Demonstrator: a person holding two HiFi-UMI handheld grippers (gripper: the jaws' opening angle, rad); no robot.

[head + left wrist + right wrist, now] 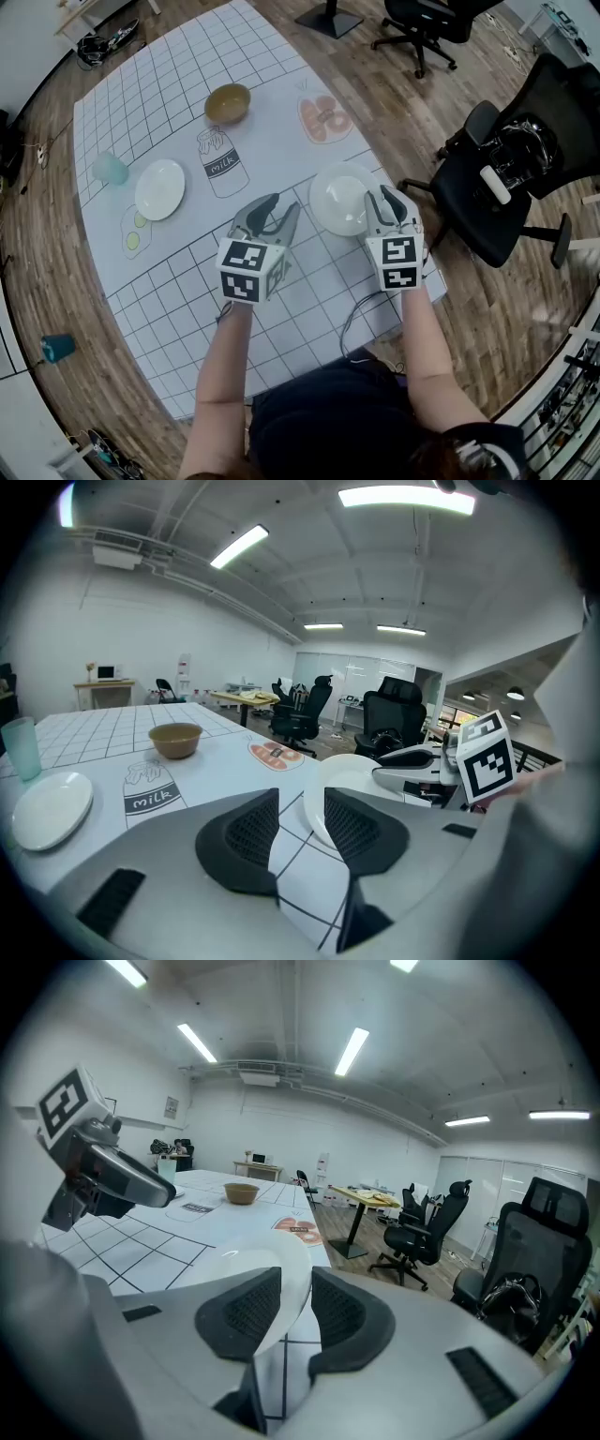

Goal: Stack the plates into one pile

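Two white plates are on the gridded table mat [169, 309]. The larger plate [337, 199] sits near the table's right edge, and my right gripper [382, 208] is shut on its near right rim. In the right gripper view the plate's rim [281, 1274] runs tilted between the two pads. The smaller plate [159, 189] lies flat at the left, also seen in the left gripper view [52, 808]. My left gripper [274, 220] is open just left of the larger plate, with nothing between its fingers. In its own view the larger plate [349, 772] shows beyond the gap.
A brown bowl [228, 103] stands at the back and a teal cup [110, 169] beside the smaller plate. Pictures of a milk bottle [222, 161] and food are printed on the mat. Black office chairs [487, 178] stand just off the table's right edge.
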